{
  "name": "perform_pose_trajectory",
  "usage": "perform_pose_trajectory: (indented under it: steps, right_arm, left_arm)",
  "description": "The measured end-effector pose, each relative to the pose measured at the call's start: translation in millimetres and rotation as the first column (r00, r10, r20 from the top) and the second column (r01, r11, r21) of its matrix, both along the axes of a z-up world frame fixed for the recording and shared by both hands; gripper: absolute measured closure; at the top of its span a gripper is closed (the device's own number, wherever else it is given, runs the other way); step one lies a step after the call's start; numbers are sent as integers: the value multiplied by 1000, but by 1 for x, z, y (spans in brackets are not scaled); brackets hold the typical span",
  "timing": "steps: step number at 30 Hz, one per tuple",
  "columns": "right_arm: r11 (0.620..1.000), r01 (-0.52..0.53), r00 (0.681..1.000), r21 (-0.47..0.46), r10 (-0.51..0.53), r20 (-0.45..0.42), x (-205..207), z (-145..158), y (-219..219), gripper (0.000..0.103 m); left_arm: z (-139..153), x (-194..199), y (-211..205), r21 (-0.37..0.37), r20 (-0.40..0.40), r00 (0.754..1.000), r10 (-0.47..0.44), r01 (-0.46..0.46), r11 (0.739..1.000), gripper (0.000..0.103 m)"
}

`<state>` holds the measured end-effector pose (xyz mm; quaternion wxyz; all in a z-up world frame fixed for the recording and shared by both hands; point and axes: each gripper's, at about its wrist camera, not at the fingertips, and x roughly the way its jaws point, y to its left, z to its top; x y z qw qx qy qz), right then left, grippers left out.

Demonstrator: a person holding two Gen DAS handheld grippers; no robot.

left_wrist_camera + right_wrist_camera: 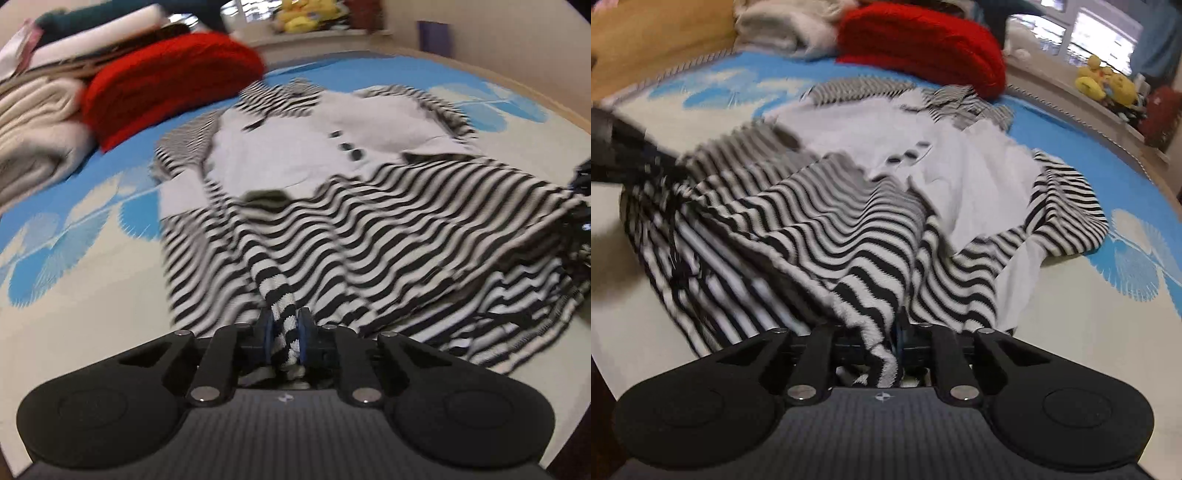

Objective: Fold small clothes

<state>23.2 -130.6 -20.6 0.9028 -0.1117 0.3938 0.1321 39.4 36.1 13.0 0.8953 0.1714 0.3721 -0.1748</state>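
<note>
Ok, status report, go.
Left gripper and right gripper both shut on striped garment hem. Garment on bed. Red knit beyond, clear.

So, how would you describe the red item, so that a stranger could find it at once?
Start at the bed with the blue and cream cover. At its far side lies a pile of folded cream and white clothes. The red knitted garment rests beside that pile, just beyond the striped garment; it is the only red piece there.

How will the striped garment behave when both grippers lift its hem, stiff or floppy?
Probably floppy: the striped garment already sags in waves between the left gripper and right gripper. It looks soft and light, bunching thin between the pads. Its fuzzy knit likely will not slip, but the free grey top part may drag on the mat.
</note>
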Motion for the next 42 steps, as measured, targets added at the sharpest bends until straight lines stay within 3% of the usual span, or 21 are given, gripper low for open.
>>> perform_pose_trajectory:
  steps: [2, 5, 8, 9, 10, 11, 12, 16, 19, 22, 24, 25, 26, 27, 30, 32, 33, 36, 38, 40, 42]
  right_arm:
    - [999, -34, 999, 4, 34, -18, 0, -2, 6, 94]
    - [997, -82, 997, 16, 82, -4, -4, 1, 12, 94]
    - [999, -45, 999, 4, 45, 2, 0, 0, 11, 94]
    - [1000, -30, 1000, 3, 30, -7, 1, -2, 8, 94]
    - [1000, -18, 1000, -5, 18, -23, 4, -5, 6, 94]
    - [1000, -13, 999, -15, 12, -42, 5, -9, 5, 94]
    - [1000, -21, 998, -16, 20, -56, 2, -12, 4, 94]
    - [986, -137, 988, 93, 143, -59, -20, 6, 6, 94]
    - [950, -269, 955, 158, 284, -82, -44, 16, 10, 94]
    - [939, -331, 917, 91, 343, -203, -47, -13, 23, 82]
    - [945, -321, 922, 60, 326, -207, -45, -13, 23, 72]
    - [947, -313, 928, 70, 320, -192, -44, -4, 18, 67]
    - [947, -301, 938, 112, 315, -145, -42, 15, 6, 53]
    - [945, -290, 946, 152, 307, -101, -40, 31, -8, 38]
    - [967, -196, 980, 160, 196, 20, -1, 81, -65, 22]
    - [996, 2, 997, 89, -9, 82, 55, 95, -100, 19]
    - [990, 121, 984, 78, -130, 121, 86, 97, -118, 19]
    - [868, 456, 865, 198, -484, 130, 194, 76, -180, 22]
    - [790, 543, 818, 284, -574, 32, 247, 48, -206, 34]
    - [692, 608, 769, 389, -635, -73, 288, 18, -221, 36]
    - [638, 645, 740, 420, -659, -137, 316, -5, -217, 36]
  left_arm:
    - [-11, 2, -8, 57, 0, 1000, -29, 29, 998, 85]
    - [-29, 9, -14, 130, -4, 999, -33, 33, 991, 68]
    - [-32, 12, -8, 114, 2, 1000, 5, -6, 994, 42]
    - [-33, 14, -5, 110, 5, 1000, 25, -25, 994, 40]
    - [-33, 15, -3, 104, -8, 1000, 28, -27, 994, 44]
    - [-30, 16, -3, 89, -39, 999, 28, -25, 996, 82]
    - [-26, 16, 0, 76, -74, 996, 46, -40, 996, 88]
    - [-9, -17, 6, 130, -98, 990, 103, -90, 987, 88]
    - [-11, -44, 26, 128, -157, 980, 119, -100, 987, 87]
    - [-8, -44, 34, 104, -147, 977, 152, -138, 985, 69]
    - [15, -35, 42, 24, -117, 978, 173, -171, 985, 37]
    - [31, -32, 47, -36, -89, 980, 178, -182, 983, 29]
    - [47, -28, 54, -92, -60, 980, 189, -194, 977, 12]
    - [64, -20, 59, -143, -23, 978, 206, -207, 968, 5]
    - [95, 27, 57, -187, 75, 964, 253, -236, 954, 2]
    - [103, 75, 48, -180, 135, 945, 298, -273, 945, 0]
    - [102, 105, 45, -180, 157, 933, 323, -295, 938, 0]
    - [83, 196, 39, -171, 144, 891, 430, -405, 898, 0]
    - [64, 248, 35, -155, 109, 860, 498, -480, 863, 0]
    - [48, 287, 38, -145, 62, 838, 543, -531, 835, 0]
    - [35, 311, 45, -164, 35, 818, 575, -563, 810, 0]
